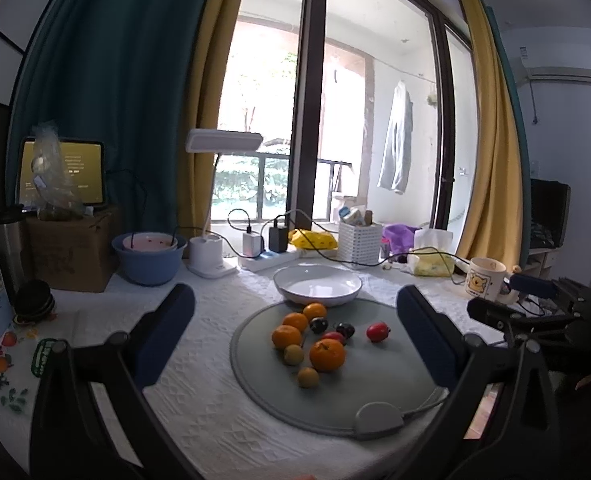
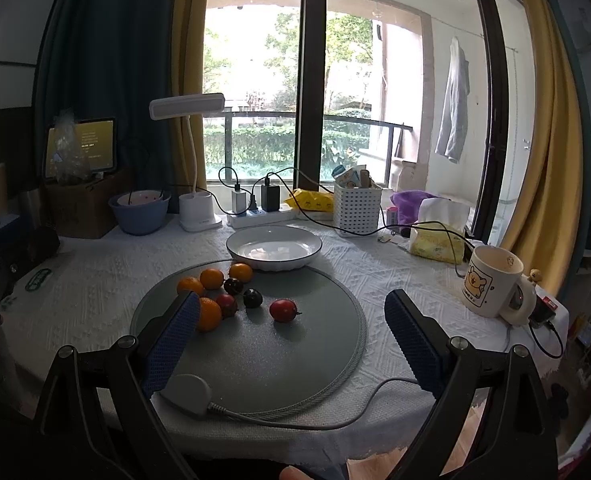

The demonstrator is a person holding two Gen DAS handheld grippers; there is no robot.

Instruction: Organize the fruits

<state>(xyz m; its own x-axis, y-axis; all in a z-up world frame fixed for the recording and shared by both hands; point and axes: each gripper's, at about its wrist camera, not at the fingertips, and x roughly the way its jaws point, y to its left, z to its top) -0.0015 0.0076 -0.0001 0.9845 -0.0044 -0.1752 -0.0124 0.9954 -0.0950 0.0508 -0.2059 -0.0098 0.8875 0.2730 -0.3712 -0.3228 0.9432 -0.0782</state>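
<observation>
My left gripper [image 1: 295, 336] and right gripper [image 2: 291, 340] both hang spread wide, holding nothing. Between the fingers, on the round grey mat [image 2: 295, 356], lie four round oranges [image 1: 327, 355], glossy red tomatoes [image 2: 283, 310], dark plums [image 2: 252, 298]; white plate [image 2: 273, 248] just behind.

Fruits [image 1: 315, 340] sit clustered on the round mat [image 1: 375, 392], toward its left side, one [image 1: 377, 332] apart to the right. Behind the mat, touching its far edge, sits the plate [image 1: 317, 285]. A mug [image 1: 484, 283] stands off right; a bowl [image 1: 149, 258] far back left.
</observation>
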